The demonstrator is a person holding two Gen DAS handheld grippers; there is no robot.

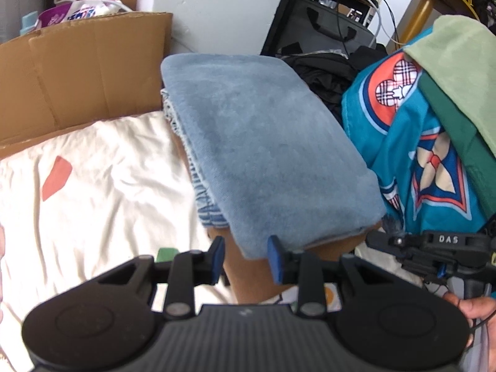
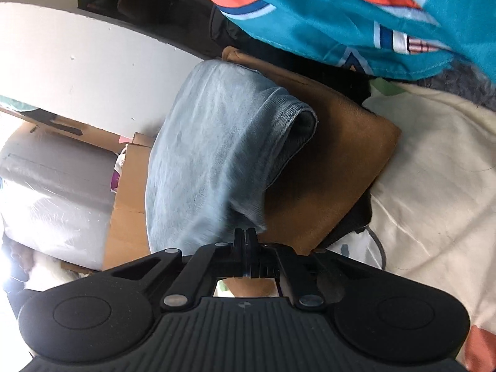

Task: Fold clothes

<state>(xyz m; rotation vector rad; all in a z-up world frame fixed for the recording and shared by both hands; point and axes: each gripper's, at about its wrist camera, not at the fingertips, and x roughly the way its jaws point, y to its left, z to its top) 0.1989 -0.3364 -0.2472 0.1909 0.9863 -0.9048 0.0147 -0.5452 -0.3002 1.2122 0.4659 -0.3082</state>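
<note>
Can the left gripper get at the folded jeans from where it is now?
Probably yes. The left gripper is open right at the near edge of the jeans, nothing between them. The right gripper is shut beside that edge.

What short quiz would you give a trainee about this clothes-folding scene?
1. True or false: the folded denim garment lies on top of a brown item.
2. Which hand-held gripper has its jaws apart? A left; B right; C both.
3. Fill in: in the left wrist view, the patterned garment to the right of the denim is mainly ___ in colour.

Key:
1. True.
2. A: the left hand-held gripper is open with nothing between its pads; the right hand-held gripper is shut.
3. Teal.
</note>
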